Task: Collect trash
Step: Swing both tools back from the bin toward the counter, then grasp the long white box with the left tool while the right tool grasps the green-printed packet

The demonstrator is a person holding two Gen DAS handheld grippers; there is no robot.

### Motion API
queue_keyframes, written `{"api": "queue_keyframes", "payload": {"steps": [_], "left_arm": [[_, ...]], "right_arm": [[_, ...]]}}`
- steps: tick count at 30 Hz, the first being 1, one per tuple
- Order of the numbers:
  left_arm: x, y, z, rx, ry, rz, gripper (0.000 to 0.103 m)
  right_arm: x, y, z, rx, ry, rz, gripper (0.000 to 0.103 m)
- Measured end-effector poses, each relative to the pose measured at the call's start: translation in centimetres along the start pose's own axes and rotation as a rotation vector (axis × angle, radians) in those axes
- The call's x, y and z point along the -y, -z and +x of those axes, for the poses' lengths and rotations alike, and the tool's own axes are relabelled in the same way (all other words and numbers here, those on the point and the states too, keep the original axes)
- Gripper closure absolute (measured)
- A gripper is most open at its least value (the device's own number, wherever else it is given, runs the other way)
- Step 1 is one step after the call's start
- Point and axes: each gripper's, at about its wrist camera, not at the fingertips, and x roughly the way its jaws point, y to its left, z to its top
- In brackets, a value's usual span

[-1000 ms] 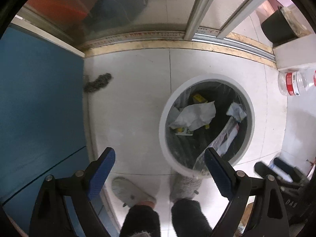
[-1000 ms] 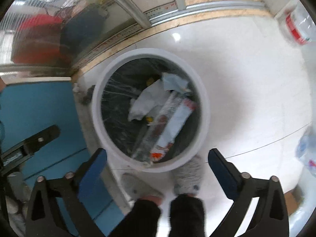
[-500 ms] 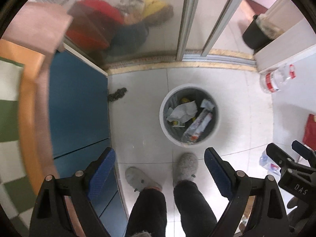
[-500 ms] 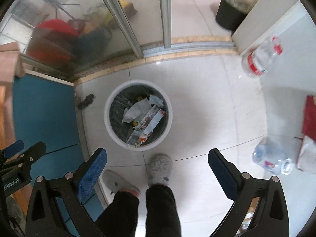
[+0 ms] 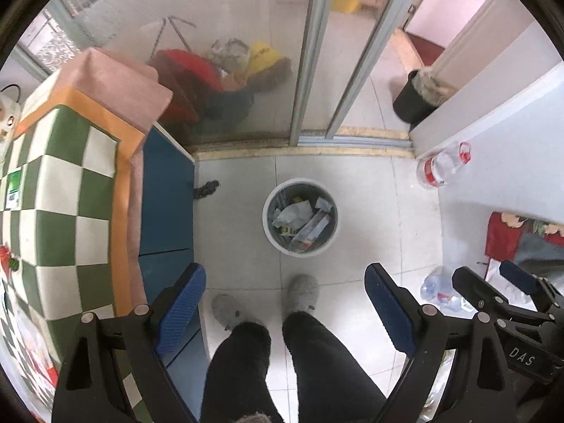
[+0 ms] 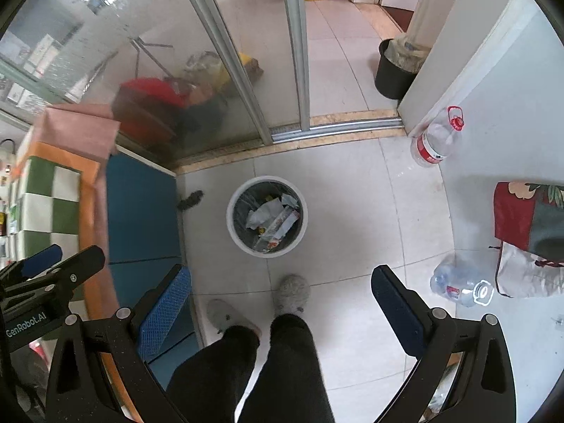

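Left tool (image 5: pixel 285 310), right tool (image 6: pixel 282 308) both wide open, empty; one white bin (image 6: pixel 267 216), two plastic bottles on floor.

Tiled floor by a sliding glass door, furniture on both sides

A checkered green-and-white cloth (image 5: pixel 60 211) with an orange border drapes a table above a blue cabinet (image 5: pixel 165 204). A dark clump (image 5: pixel 206 189) lies on the floor tiles (image 6: pixel 352 194) just beside the cabinet. Behind the glass door (image 6: pixel 197 81) sit red and yellow bundles. A black pot (image 6: pixel 393 74) stands past the threshold. The person's grey slippers (image 5: pixel 303 292) and dark trouser legs (image 6: pixel 289 359) fill the lower middle.
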Motion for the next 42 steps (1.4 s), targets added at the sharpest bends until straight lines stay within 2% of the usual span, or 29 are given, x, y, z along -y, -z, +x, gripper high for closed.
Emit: {"api": "queue_keyframes", "payload": {"steps": [4, 7, 9, 13, 17, 21, 24, 27, 31, 36, 39, 40, 41, 42], "left_arm": [[-2.9, -0.4, -3.6, 0.078, -0.005, -0.061, 0.011], [-7.6, -0.7, -7.3, 0.158, -0.006, -0.152, 0.000], [-10.6, -0.7, -9.2, 0.204, -0.018, -0.203, 0.000], [-19.4, -0.3, -12.4, 0.268, -0.073, -0.329, 0.000], [-31.6, 2.4, -14.3, 0.274, -0.132, -0.543, 0.000], [-45.1, 6.4, -14.1, 0.229, -0.186, -0.796, 0.000], [-52.2, 9.4, -13.7, 0.215, -0.229, -0.935, 0.000], [-59.6, 11.9, -11.9, 0.180, -0.218, -1.087, 0.000], [-64.9, 13.6, -9.1, 0.132, -0.183, -1.210, 0.000], [-69.3, 14.6, -4.7, 0.054, -0.070, -1.364, 0.001], [-70.4, 15.6, -2.8, 0.043, 0.019, -1.456, 0.003], [-70.6, 15.7, -2.5, 0.045, 0.026, -1.464, 0.015], [-70.7, 15.7, -2.1, 0.049, 0.031, -1.467, 0.032], [-70.7, 15.7, -2.1, 0.046, 0.011, -1.460, 0.033]], "right_arm": [[-1.1, 0.0, -3.3, 0.017, -0.038, -0.006, 0.000], [-3.3, -0.7, -5.2, 0.028, -0.087, -0.029, 0.000], [-5.9, -1.3, -6.2, 0.034, -0.115, -0.060, 0.000], [-13.4, -2.0, -7.9, 0.056, -0.159, -0.170, 0.000], [-25.3, -1.9, -8.6, 0.042, -0.214, -0.335, 0.000], [-37.9, -1.7, -7.7, 0.012, -0.226, -0.531, 0.000], [-48.0, -1.4, -5.2, -0.023, -0.215, -0.677, 0.000], [-57.4, -1.2, -0.8, -0.074, -0.176, -0.811, 0.000], [-66.1, -0.4, 5.8, -0.131, -0.074, -0.931, 0.000], [-70.6, 0.7, 10.7, -0.197, -0.002, -0.954, 0.001], [-71.5, 1.4, 10.7, -0.147, 0.031, -0.959, 0.005], [-71.7, 1.6, 10.5, -0.132, 0.022, -0.954, 0.008], [-71.8, 1.9, 10.2, -0.119, 0.017, -0.951, 0.010], [-71.9, 2.1, 10.0, -0.108, 0.010, -0.949, 0.016]]}}
